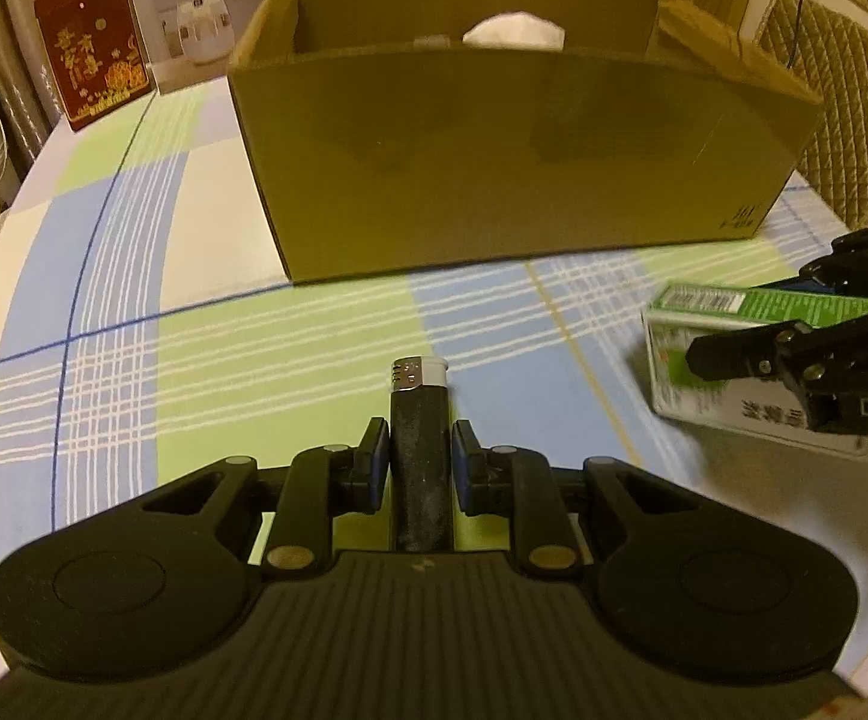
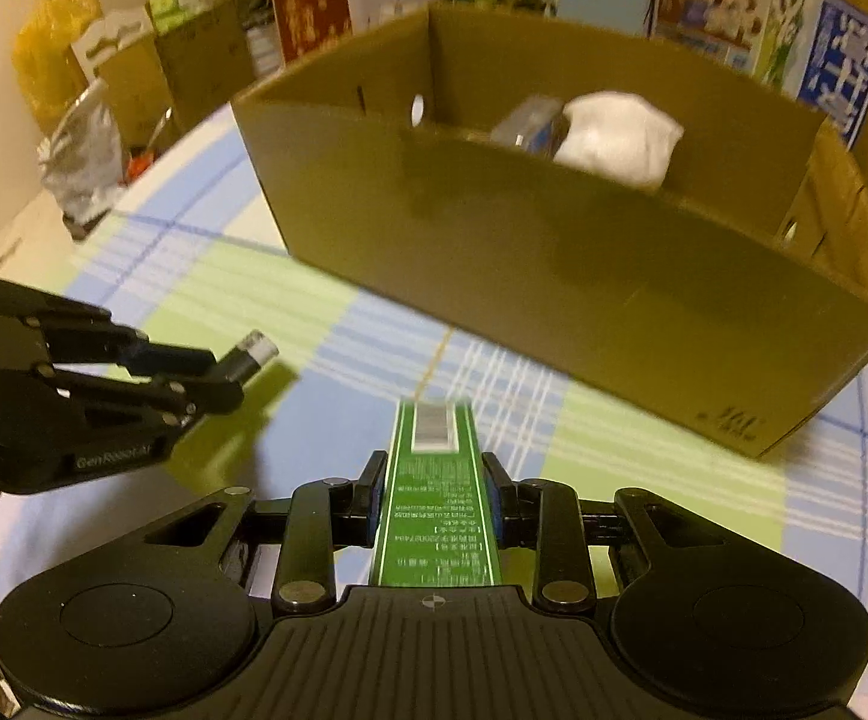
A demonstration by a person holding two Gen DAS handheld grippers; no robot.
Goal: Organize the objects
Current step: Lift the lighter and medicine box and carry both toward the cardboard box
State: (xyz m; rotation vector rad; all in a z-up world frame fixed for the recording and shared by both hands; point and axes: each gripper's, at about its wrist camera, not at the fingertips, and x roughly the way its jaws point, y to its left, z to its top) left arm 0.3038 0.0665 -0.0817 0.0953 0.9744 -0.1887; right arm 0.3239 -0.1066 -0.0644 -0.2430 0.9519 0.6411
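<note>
Two grippers: left gripper (image 1: 421,450) marked "GenRobot.AI", jaws clamping lighter (image 1: 420,450); right gripper (image 2: 432,495), jaws clamping green carton (image 2: 434,498); cardboard box (image 1: 494,162) at 12 o'clock.

The left wrist view looks forward along the left gripper (image 1: 420,456), low and level over the checked surface (image 1: 134,360), facing the near wall of the cardboard box (image 1: 494,162), which stands close ahead. The right wrist view sits further right and higher, angled to the left, and looks along the right gripper (image 2: 432,492) over the box rim (image 2: 554,168) into its inside. Both views share the box, the surface before it and the packages (image 1: 194,18) behind. Each view catches the other gripper at its edge.
</note>
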